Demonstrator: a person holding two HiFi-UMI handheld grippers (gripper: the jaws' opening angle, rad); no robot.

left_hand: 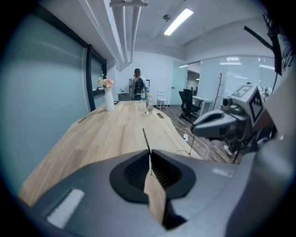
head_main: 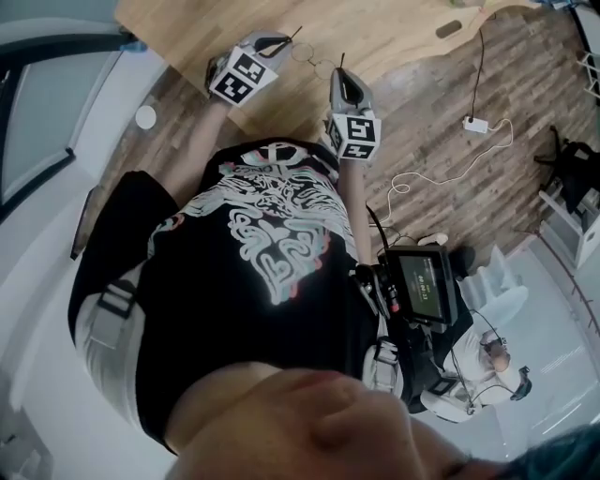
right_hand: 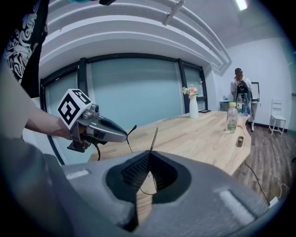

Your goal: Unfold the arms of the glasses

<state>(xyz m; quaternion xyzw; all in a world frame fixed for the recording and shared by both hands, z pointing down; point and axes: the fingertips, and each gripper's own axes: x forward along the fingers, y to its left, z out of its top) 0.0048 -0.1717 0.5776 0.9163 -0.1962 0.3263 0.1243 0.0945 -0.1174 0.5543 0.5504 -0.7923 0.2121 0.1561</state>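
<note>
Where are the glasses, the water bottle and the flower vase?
glasses [right_hand: 154, 139], right gripper view, on one thin dark arm.
water bottle [right_hand: 231, 119], right gripper view, on its clear body.
flower vase [right_hand: 194, 109], right gripper view, on its white body.

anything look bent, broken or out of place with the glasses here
Nothing stands out. The glasses hang between the left gripper and the right gripper over the wooden table, each gripper shut on one thin arm. The frame looks whole, though it is too small to rule out a slight bend.
</note>
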